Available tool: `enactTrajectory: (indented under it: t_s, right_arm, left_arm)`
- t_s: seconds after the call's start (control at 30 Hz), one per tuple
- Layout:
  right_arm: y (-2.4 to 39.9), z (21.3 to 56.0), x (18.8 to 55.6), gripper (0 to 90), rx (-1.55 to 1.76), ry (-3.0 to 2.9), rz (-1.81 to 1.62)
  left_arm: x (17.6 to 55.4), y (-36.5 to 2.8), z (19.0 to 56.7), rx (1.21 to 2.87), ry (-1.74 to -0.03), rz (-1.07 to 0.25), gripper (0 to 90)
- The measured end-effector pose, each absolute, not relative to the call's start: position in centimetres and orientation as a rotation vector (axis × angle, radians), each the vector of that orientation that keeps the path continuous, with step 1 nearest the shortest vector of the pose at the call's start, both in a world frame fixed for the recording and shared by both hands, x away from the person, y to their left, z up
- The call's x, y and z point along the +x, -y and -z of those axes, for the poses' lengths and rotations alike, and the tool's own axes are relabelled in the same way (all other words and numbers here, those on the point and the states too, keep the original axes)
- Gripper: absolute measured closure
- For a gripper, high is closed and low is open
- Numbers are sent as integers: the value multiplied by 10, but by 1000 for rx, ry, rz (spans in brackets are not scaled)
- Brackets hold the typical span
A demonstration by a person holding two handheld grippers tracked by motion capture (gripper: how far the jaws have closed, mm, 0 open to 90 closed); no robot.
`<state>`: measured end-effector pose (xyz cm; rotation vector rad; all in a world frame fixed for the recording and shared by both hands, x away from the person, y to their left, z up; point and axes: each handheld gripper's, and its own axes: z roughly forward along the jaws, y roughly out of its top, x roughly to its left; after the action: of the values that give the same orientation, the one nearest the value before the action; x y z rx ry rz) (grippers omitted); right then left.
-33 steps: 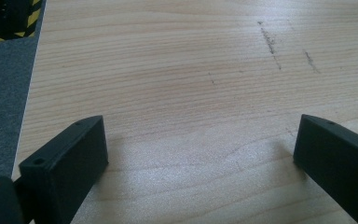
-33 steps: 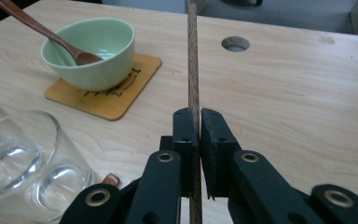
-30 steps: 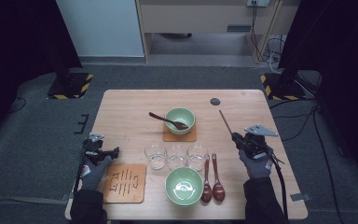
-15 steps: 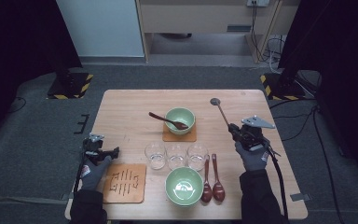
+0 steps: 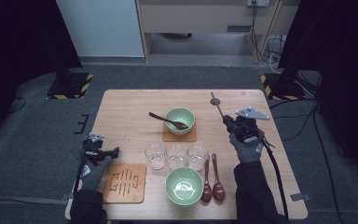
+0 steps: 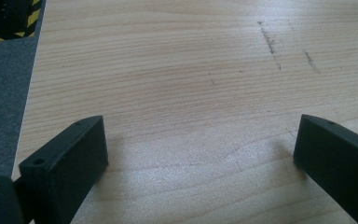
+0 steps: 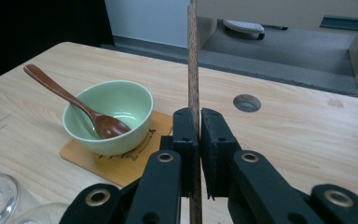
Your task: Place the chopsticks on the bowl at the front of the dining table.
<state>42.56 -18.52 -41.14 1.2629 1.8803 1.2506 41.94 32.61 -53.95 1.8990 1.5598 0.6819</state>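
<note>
The right gripper pinches a thin, speckled brown wooden stick between its 2 black jaws, upright above the pale wood-grain table, right of the glossy green bowl. The left gripper rests spread wide, empty.

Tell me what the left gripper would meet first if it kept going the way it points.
Probably just bare table: the left gripper, open, points low across it, though depth is hard to judge.
</note>
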Motion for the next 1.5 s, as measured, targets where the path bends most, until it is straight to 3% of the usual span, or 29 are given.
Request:
enactTrajectory:
  t_s: [1.5]
  right_arm:
    - [142, 401, 475, 851, 1242, -1894, -1305]
  left_arm:
    - [420, -326, 540, 1899, -1560, -681, 18]
